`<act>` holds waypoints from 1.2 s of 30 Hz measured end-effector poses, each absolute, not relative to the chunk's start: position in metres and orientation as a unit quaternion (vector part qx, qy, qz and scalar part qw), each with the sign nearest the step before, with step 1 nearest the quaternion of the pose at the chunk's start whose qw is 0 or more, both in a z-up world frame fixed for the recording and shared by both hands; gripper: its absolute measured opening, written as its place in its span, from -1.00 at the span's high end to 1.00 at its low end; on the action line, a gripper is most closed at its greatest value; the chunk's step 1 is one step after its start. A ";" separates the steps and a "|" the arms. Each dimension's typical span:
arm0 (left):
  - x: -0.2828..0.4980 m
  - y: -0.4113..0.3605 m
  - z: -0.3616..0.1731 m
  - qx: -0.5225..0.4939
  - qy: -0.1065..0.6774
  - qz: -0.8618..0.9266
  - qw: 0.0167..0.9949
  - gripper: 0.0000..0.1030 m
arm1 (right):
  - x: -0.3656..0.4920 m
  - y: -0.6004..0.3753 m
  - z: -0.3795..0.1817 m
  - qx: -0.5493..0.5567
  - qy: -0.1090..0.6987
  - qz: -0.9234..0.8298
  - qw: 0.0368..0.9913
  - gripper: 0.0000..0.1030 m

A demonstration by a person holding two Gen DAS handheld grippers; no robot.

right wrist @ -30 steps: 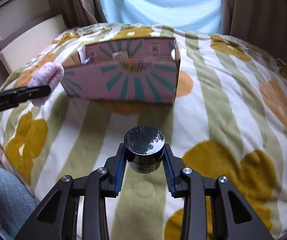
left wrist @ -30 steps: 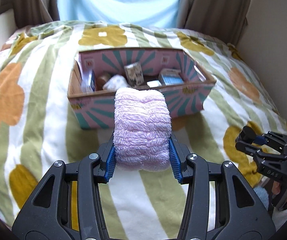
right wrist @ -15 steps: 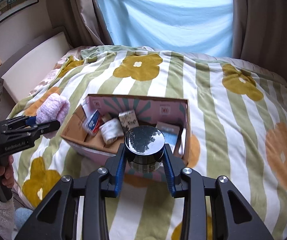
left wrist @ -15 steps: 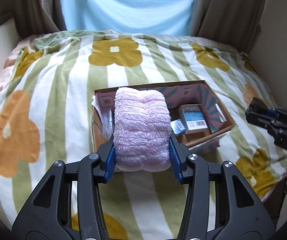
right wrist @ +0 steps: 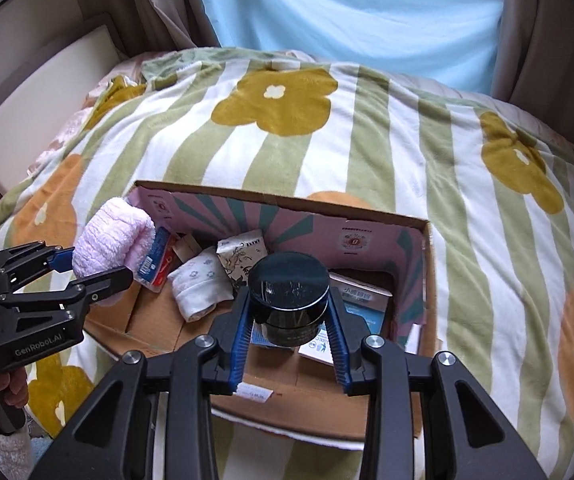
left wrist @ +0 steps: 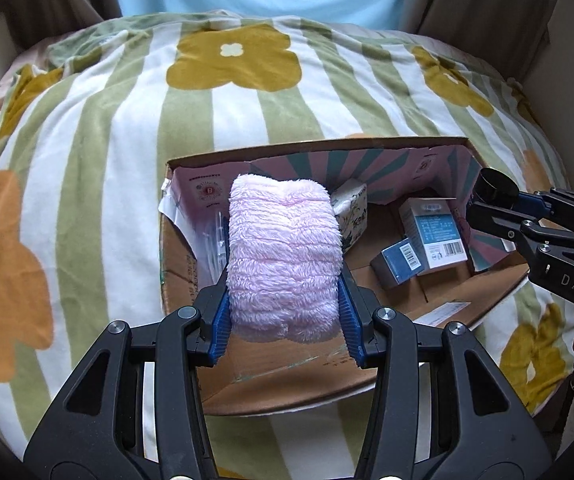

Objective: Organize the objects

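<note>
Left wrist view: left gripper point(left wrist: 285, 320) pinching pink fluffy cloth roll point(left wrist: 284, 256) between blue pads, roll held above left half of open cardboard box point(left wrist: 299, 148). Box resting on striped floral blanket point(left wrist: 87, 152). Inside box, right of roll: patterned carton point(left wrist: 353, 210), then two blue-and-white boxes point(left wrist: 419, 240) lying on cardboard floor. Far right: right gripper point(left wrist: 499, 204) closed around black jar point(left wrist: 493, 188), over box's right wall.

Right wrist view: at left, left gripper point(right wrist: 91, 268) with pink roll point(right wrist: 113, 236) over box's left end. Further right inside box: red-and-blue packet point(right wrist: 157, 256), white rolled cloth point(right wrist: 199, 284), patterned carton point(right wrist: 241, 256). Centre: right gripper point(right wrist: 289, 334) clamped on black jar point(right wrist: 289, 296), jar upright, above box interior, blue-and-white boxes point(right wrist: 361, 302) partly hidden beneath. Behind: blue curtain point(right wrist: 347, 12).
</note>
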State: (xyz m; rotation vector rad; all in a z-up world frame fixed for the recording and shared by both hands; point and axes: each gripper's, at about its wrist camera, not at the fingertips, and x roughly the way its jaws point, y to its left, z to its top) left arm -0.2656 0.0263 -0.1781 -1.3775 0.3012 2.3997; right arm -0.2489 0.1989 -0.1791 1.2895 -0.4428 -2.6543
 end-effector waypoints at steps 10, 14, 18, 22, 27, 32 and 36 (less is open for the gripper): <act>-0.276 0.027 -0.186 -0.486 0.115 0.848 0.179 0.18 | -0.265 0.197 -0.197 0.452 -0.144 -0.878 0.071 0.37; -0.274 0.031 -0.180 -0.471 0.129 0.856 0.170 -0.39 | -0.269 0.198 -0.196 0.453 -0.148 -0.877 0.055 0.22; -0.271 0.029 -0.178 -0.458 0.133 0.863 0.165 -1.00 | -0.263 0.206 -0.195 0.436 -0.152 -0.887 0.020 -0.99; -0.268 0.030 -0.180 -0.457 0.136 0.863 0.165 -1.00 | -0.263 0.209 -0.204 0.455 -0.155 -0.877 0.019 -0.99; -0.266 0.028 -0.175 -0.456 0.126 0.865 0.166 -1.00 | -0.259 0.212 -0.209 0.454 -0.165 -0.875 0.014 -0.99; -0.260 0.028 -0.167 -0.450 0.126 0.869 0.165 -1.00 | -0.253 0.210 -0.201 0.441 -0.154 -0.884 0.011 -0.99; -0.254 0.028 -0.156 -0.444 0.121 0.872 0.166 -1.00 | -0.245 0.212 -0.189 0.431 -0.158 -0.888 0.001 -0.99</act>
